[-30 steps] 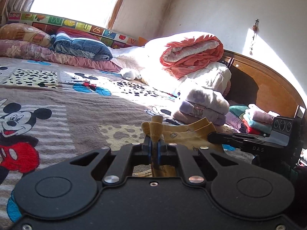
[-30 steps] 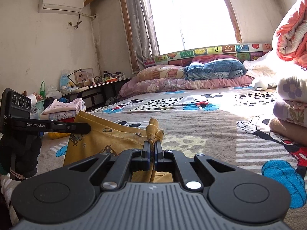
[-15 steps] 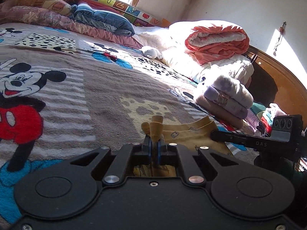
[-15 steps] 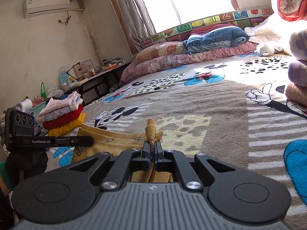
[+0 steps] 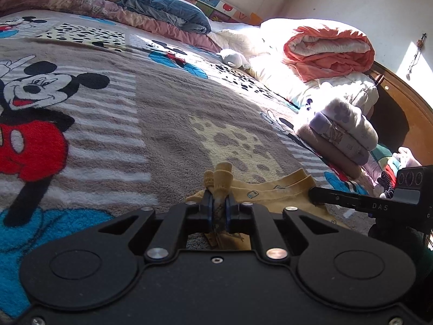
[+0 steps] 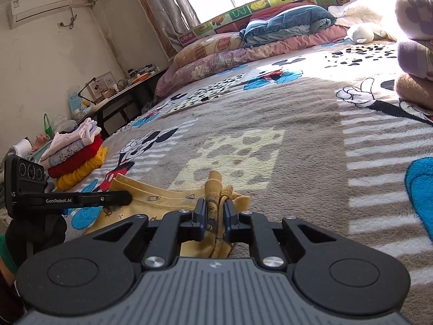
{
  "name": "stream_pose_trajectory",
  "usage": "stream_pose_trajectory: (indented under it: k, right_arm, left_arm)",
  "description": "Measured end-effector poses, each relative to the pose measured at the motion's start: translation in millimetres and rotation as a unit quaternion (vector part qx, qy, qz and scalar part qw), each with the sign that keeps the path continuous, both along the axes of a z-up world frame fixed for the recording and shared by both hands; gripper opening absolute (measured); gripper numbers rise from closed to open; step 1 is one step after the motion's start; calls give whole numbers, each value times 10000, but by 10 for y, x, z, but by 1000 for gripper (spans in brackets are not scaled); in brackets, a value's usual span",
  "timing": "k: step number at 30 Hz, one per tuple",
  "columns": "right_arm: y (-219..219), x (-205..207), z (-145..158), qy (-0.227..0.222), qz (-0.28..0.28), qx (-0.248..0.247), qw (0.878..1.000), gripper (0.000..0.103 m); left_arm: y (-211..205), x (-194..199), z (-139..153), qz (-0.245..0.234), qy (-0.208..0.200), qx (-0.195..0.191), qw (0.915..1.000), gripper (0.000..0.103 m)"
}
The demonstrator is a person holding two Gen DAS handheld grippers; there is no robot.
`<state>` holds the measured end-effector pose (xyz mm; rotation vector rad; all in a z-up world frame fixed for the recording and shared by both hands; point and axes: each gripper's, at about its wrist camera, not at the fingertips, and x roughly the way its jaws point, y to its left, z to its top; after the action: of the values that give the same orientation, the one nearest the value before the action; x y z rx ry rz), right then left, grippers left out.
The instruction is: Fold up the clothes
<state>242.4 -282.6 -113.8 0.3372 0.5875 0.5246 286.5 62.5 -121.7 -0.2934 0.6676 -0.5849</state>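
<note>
Down on the Mickey blanket (image 5: 167,113) we've got the yellow garment (image 5: 273,193) lying mostly flat, right in front of the pale spotted patch (image 6: 232,157) in the blanket's pattern. Our left gripper (image 5: 219,205) sits at one bunched corner of it; the jaws have just been easing apart, but the cloth is still squeezed between the blue pads, a little wad poking up past the tips. Our right gripper (image 6: 215,212) is at the other corner of the garment. Its jaws have just been opening too, and there's a visible gap now, with the fabric standing loose between the pads rather than pinched. Each gripper shows up in the other's camera, one either side of the garment. Beside the garment on the left gripper's side sits a folded stack of clothes (image 6: 77,154), red and yellow at the bottom. Over on the right gripper's side we've got rolled fleece bedding (image 5: 341,132), with an orange quilt (image 5: 327,48) behind that.
</note>
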Motion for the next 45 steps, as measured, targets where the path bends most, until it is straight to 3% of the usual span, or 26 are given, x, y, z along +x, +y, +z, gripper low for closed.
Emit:
stream_pose_trajectory:
  k: [7, 9, 10, 11, 13, 16, 21, 23, 25, 27, 28, 35, 40, 43, 45]
  right_arm:
    - [-19, 79, -57, 165, -84, 5, 9998, 16]
    - [-49, 46, -27, 109, -166, 30, 9998, 20]
    - [-68, 26, -6, 62, -216, 47, 9997, 24]
    - [-87, 5, 14, 15, -265, 64, 9996, 24]
    - [-129, -90, 104, -176, -387, -28, 9991, 26]
    - [-153, -378, 294, -587, -329, -297, 9973, 27]
    - [86, -918, 422, -1152, 357, -998, 9877, 26]
    - [236, -1042, 382, -1243, 582, -1361, 9811, 23]
    - [304, -990, 231, -872, 556, -1625, 9813, 23]
    - [231, -868, 39, -298, 427, -1556, 9864, 26]
    - [172, -866, 52, -236, 329, -1383, 9896, 27]
    - [294, -1098, 345, -1035, 279, -1535, 9823, 28]
    - [541, -735, 377, -1367, 467, -1786, 9733, 28]
    - [610, -453, 321, -1355, 478, -1937, 9705, 28]
    - [575, -255, 224, -1113, 415, -1857, 9754, 28]
  left_arm:
    - [-69, -15, 32, 89, -95, 322, 9994, 10]
    - [-68, -53, 85, 235, -241, 435, 9985, 31]
    - [-61, -87, 123, 383, -359, 509, 9973, 50]
    - [-42, -138, 177, 449, -492, 487, 9966, 51]
    - [-4, -273, 307, 425, -780, 353, 9954, 51]
    - [-107, -564, 453, -130, -1171, 424, 9921, 50]
    - [-413, -1042, 333, -1288, -1094, 950, 9810, 47]
    - [-481, -1058, 186, -1184, -1022, 1259, 9796, 47]
    - [-544, -1051, 30, -1003, -951, 1578, 9777, 50]
    - [-507, -1058, 69, -821, -982, 1457, 9810, 50]
    - [-482, -1063, 103, -730, -1005, 1364, 9828, 47]
    - [-338, -929, 225, -77, -1192, 1096, 9868, 47]
    - [-366, -596, 202, -3, -1221, 1001, 9874, 47]
    - [-317, -342, 91, 15, -887, 847, 9924, 47]
    - [-265, -201, 15, 39, -527, 686, 9962, 46]
